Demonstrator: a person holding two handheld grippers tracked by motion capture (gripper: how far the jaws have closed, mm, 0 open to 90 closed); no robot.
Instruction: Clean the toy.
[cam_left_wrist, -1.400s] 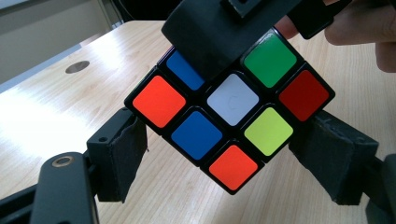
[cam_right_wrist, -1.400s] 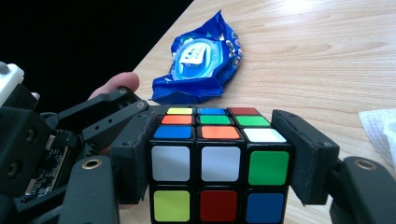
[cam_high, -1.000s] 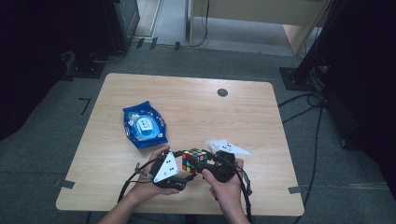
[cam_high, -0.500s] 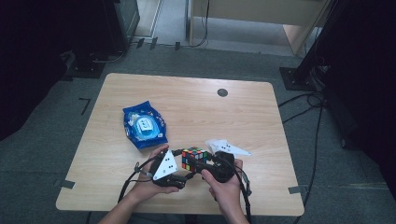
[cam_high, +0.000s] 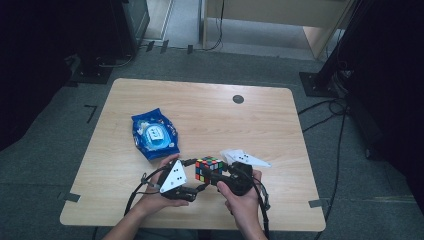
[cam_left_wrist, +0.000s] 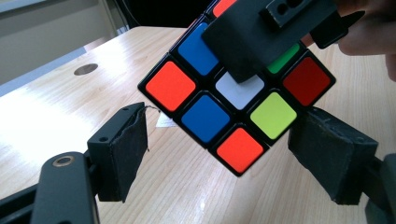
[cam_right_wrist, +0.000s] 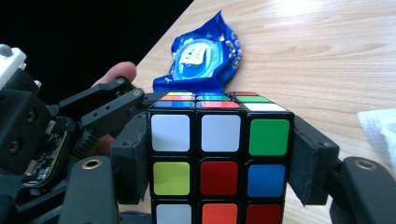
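A colour-mixed puzzle cube (cam_high: 209, 167) hangs just above the table's near edge between both hands. In the right gripper view my right gripper (cam_right_wrist: 219, 140) is shut on the cube (cam_right_wrist: 219, 177), one pad flat against each side face. In the left gripper view the cube (cam_left_wrist: 205, 116) is tilted on a corner between the jaws of my left gripper (cam_left_wrist: 226, 119). That gripper stands open, with a gap at its left pad (cam_left_wrist: 123, 154). A right-gripper jaw lies across the cube's top there. In the high view the left gripper (cam_high: 196, 181) comes in from the left and the right gripper (cam_high: 214, 176) from the right.
A blue snack packet (cam_high: 154, 135) lies on the wooden table (cam_high: 210, 115), left of the middle and beyond the left hand. A white paper sheet (cam_high: 234, 155) rests just past the right gripper. A round dark grommet (cam_high: 238, 99) sits near the far edge.
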